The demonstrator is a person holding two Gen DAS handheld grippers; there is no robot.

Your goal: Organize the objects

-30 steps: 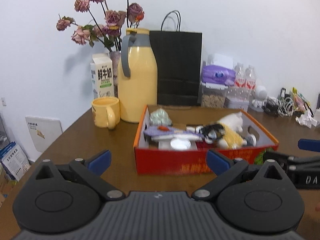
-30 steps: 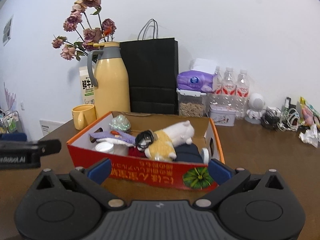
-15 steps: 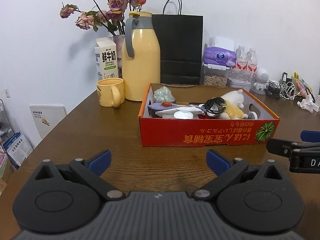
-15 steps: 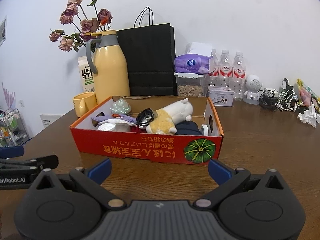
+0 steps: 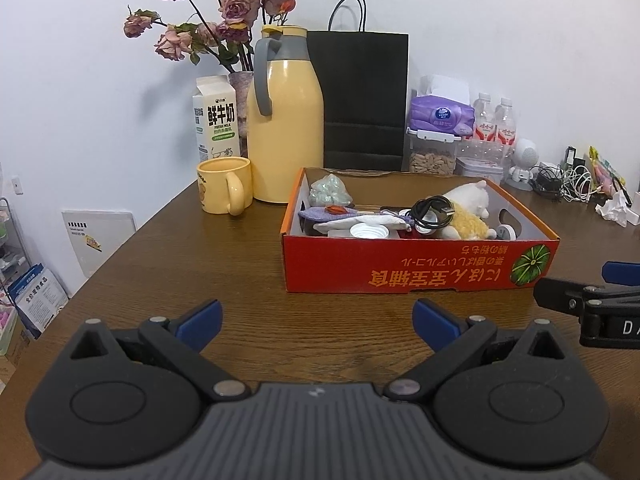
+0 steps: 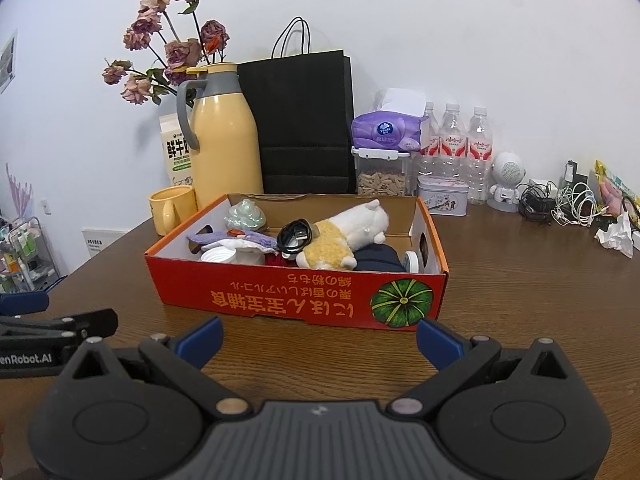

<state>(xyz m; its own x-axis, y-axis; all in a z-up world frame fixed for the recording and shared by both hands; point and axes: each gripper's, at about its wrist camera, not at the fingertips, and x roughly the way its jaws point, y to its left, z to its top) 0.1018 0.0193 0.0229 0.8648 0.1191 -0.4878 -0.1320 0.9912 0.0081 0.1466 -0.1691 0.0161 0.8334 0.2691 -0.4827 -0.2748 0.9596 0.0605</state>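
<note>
Squarely ahead, glossy red cardboard box on grained wooden table

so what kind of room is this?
Probably an office or break room: a wooden table against a plain wall, with a thermos jug, bottled water and tangled charging cables.

Red box with orange lettering and green pumpkin print, yellow jug, brown woodgrain table

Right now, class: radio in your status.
Left gripper open, empty. Right gripper open, empty. Red box full, on table ahead. Nothing between.
</note>
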